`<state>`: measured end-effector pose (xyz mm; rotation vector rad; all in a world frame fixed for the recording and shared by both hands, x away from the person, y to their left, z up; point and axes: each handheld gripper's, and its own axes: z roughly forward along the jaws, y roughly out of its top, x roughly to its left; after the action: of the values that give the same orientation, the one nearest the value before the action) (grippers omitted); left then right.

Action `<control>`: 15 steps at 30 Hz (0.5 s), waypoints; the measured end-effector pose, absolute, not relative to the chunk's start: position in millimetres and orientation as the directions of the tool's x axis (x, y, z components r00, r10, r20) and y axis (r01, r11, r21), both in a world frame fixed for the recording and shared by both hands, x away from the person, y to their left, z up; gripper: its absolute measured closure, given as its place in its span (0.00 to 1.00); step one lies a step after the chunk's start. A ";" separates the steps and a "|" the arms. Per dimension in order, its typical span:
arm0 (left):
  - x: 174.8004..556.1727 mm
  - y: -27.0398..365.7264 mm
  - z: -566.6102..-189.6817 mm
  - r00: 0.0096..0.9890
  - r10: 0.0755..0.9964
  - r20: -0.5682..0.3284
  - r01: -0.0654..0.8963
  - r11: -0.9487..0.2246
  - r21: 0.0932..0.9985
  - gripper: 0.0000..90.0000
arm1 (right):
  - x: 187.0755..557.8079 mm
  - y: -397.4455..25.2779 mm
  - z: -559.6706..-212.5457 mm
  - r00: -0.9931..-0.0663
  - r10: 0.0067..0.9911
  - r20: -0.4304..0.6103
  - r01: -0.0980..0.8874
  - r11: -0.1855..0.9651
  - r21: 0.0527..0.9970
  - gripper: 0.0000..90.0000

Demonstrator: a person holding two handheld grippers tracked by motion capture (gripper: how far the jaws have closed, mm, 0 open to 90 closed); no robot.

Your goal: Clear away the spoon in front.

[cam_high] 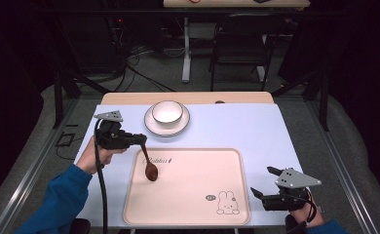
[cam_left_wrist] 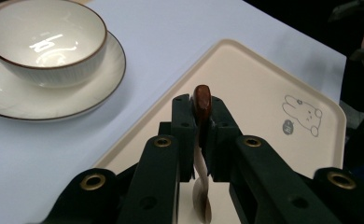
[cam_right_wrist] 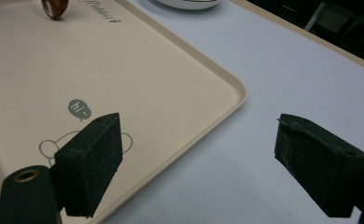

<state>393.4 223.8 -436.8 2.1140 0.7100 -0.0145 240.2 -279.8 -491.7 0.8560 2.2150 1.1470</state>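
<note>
The right gripper sits near the front right corner of the desk, held by a hand that is cut off at the bottom edge of the high view. Its jaws are spread wide apart with nothing between them. In the right gripper view, one jaw is over the tray's corner by the rabbit drawing and the other is over the bare desk beside the tray.

The beige tray lies flat at the front middle of the desk. Its near rim reaches almost to the desk's front edge.

The left gripper is at the left side, held by a hand in a blue sleeve. Its jaws are squeezed tight on the handle of a brown wooden spoon. The spoon hangs down with its bowl end over the tray's back left part, just by the printed word. It is hard to tell if the bowl end touches the tray. In the left gripper view, the jaws hide most of the handle, and only its round tip pokes up above them.

Farther back, a white bowl sits on a white saucer on the desk, apart from the tray.
</note>
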 end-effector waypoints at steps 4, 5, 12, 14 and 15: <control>393.3 222.8 -438.3 0.842 0.465 -0.273 0.494 -0.460 0.738 0.93 | 240.4 -279.8 -491.7 -0.678 0.721 -0.140 0.302 0.447 0.842 0.16; 393.3 222.7 -438.1 0.843 0.461 -0.276 0.495 -0.465 0.734 0.93 | 240.4 -279.7 -491.7 -0.678 0.721 -0.140 0.302 0.448 0.842 0.16; 395.8 220.4 -441.5 0.831 0.485 -0.274 0.508 -0.457 0.730 0.92 | 240.5 -279.7 -491.7 -0.679 0.720 -0.141 0.302 0.449 0.841 0.16; 397.6 217.9 -444.5 0.820 0.511 -0.259 0.514 -0.456 0.727 0.91 | 240.3 -279.7 -491.7 -0.679 0.720 -0.142 0.301 0.449 0.841 0.16; 397.9 216.9 -445.8 0.816 0.519 -0.255 0.517 -0.456 0.725 0.91 | 240.4 -279.7 -491.7 -0.678 0.721 -0.141 0.302 0.448 0.841 0.16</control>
<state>397.9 216.9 -445.8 2.1341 0.7589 0.0032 240.4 -279.7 -491.7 0.8564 2.2160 1.1460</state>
